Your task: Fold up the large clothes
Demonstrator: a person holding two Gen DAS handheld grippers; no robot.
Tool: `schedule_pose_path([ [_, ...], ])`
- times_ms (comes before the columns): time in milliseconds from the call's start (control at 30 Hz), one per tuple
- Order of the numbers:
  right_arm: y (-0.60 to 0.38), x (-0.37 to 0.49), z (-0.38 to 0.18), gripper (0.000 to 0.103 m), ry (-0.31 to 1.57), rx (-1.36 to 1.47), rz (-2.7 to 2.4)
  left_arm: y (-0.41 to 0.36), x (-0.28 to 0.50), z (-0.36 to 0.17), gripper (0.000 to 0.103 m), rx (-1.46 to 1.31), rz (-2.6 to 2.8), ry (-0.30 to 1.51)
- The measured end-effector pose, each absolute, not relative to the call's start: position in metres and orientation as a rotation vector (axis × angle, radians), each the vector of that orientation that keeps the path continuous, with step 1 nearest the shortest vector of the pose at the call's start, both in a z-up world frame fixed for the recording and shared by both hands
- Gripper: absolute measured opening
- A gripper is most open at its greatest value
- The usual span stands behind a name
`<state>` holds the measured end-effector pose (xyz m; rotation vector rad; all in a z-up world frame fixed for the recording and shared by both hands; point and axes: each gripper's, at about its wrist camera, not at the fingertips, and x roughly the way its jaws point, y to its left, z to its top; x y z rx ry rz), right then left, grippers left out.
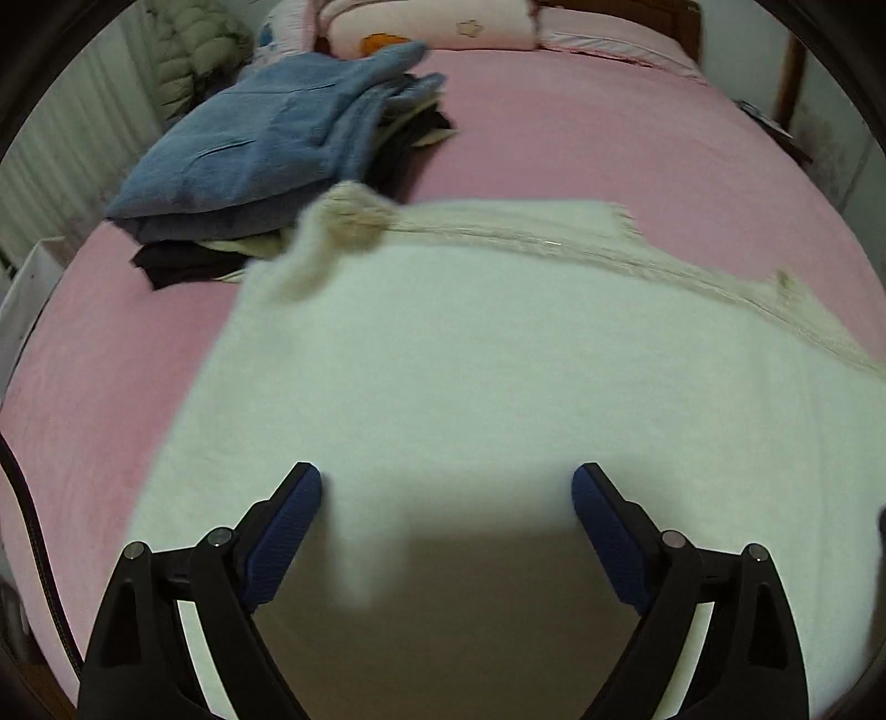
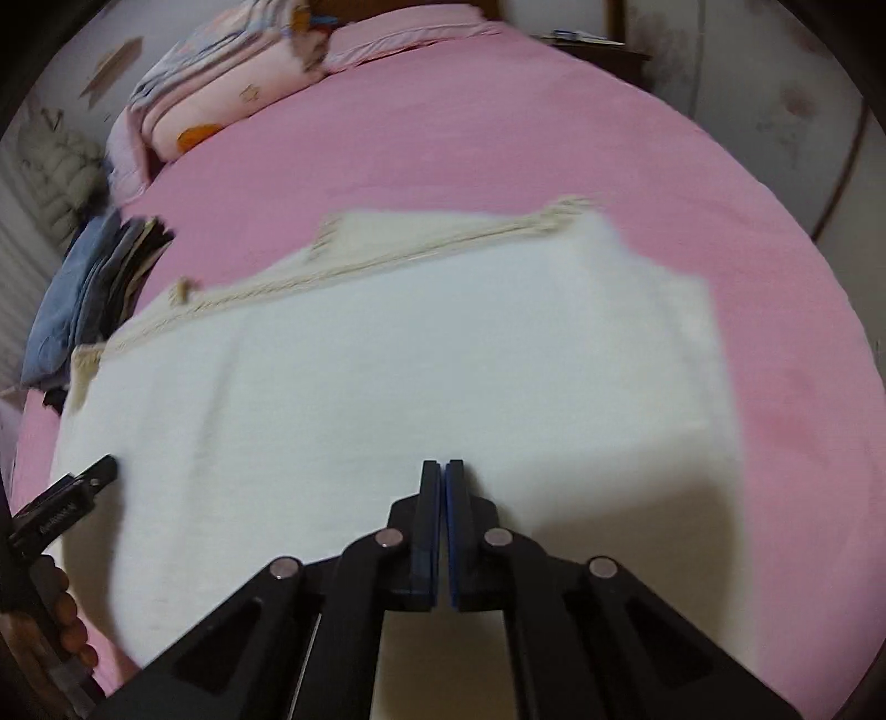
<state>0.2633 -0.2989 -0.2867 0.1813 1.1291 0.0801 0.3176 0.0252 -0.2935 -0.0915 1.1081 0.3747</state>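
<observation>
White garment [image 1: 470, 360] lies spread flat on the pink bed sheet [image 1: 581, 138], directly below both grippers. Left gripper [image 1: 446, 487]: jaws stand wide apart, blue pads [image 1: 288, 531] facing each other, nothing between them; only the white cloth and the gripper's own shadow show in the gap. Right gripper [image 2: 442, 476]: jaws pressed together, pads meeting with no gap; whether any cloth is pinched between the tips cannot be told. Its tips sit over the near part of the garment. In the right wrist view, part of the left gripper enters at the left edge, with the fingers of a hand [image 2: 69, 626] wrapped around its handle.

Garment's far edge carries a beige knitted trim [image 1: 609, 255] running diagonally; a fuzzy beige pompom [image 1: 354, 219] sits at the trim's left end. Both views are motion-blurred.

Beyond the garment, at far left: a stack of folded clothes [image 1: 266, 149], blue fleece on top, dark and pale items beneath. Pink pillows [image 1: 443, 25] at the head of the bed. A pale quilted jacket [image 1: 194, 50] hangs near the wall.
</observation>
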Motion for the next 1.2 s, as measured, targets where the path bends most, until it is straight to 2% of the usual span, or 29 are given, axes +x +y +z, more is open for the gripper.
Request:
schedule_pose_path([
  [233, -0.347, 0.257, -0.277, 0.000, 1.144, 0.192, -0.008, 0.073, 0.313, -0.286, 0.092, -0.136, 0.462, 1.142],
  [300, -0.350, 0.254, -0.272, 0.004, 1.158, 0.202, -0.027, 0.082, 0.312, -0.275, 0.092, -0.142, 0.468, 1.147],
  [433, -0.339, 0.247, -0.254, 0.004, 1.162, 0.227, -0.036, 0.097, 0.296, -0.246, 0.092, -0.249, 0.458, 1.130],
  [700, -0.291, 0.237, -0.203, 0.004, 1.082, 0.256, 0.087, 0.107, 0.249, -0.186, 0.092, -0.349, 0.424, 1.045],
  [1033, -0.197, 0.208, -0.161, 0.005, 0.992, 0.166, 0.260, 0.128, 0.206, -0.181, 0.092, -0.446, 0.409, 1.038],
  [1200, -0.153, 0.189, -0.156, 0.005, 1.015, 0.119, 0.347, 0.128, 0.195, -0.187, 0.092, -0.482, 0.369, 1.079],
])
